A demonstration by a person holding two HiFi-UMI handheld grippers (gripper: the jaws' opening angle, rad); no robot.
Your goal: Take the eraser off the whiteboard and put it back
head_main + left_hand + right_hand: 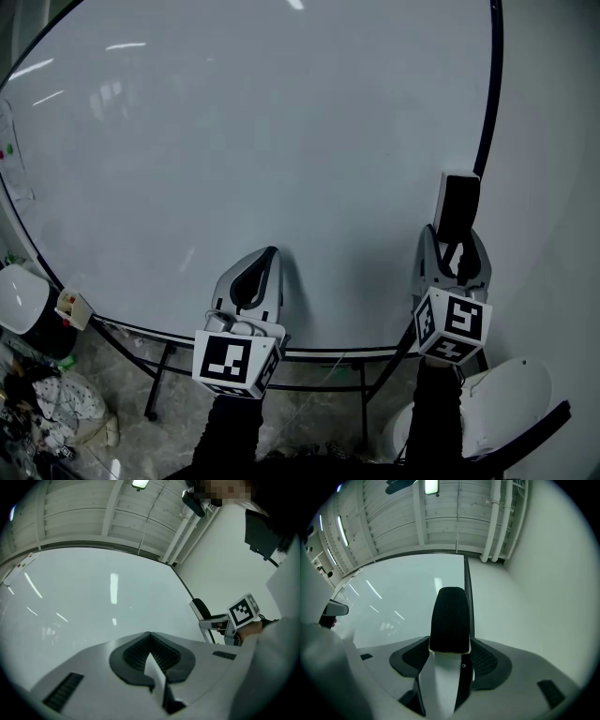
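A large whiteboard (pixel 244 141) with a thin black frame fills the head view. My right gripper (pixel 457 246) is shut on the eraser (pixel 458 208), a white body with a black felt face, at the board's right edge over the frame. Whether the felt touches the board cannot be told. In the right gripper view the eraser (pixel 450 620) stands upright out of the gripper (pixel 449 654). My left gripper (pixel 263 266) points at the lower board, shut with nothing in it; its pads (pixel 140 654) meet. The left gripper view also shows the eraser (pixel 201 609) to the right.
The board stands on a black metal stand (pixel 159 375) over a tiled floor. A white bin (pixel 19 300) and a small box (pixel 72 307) sit at the lower left, with clutter (pixel 47 398) below. A white seat (pixel 506 403) is at the lower right, and a bare wall (pixel 553 187) rises on the right.
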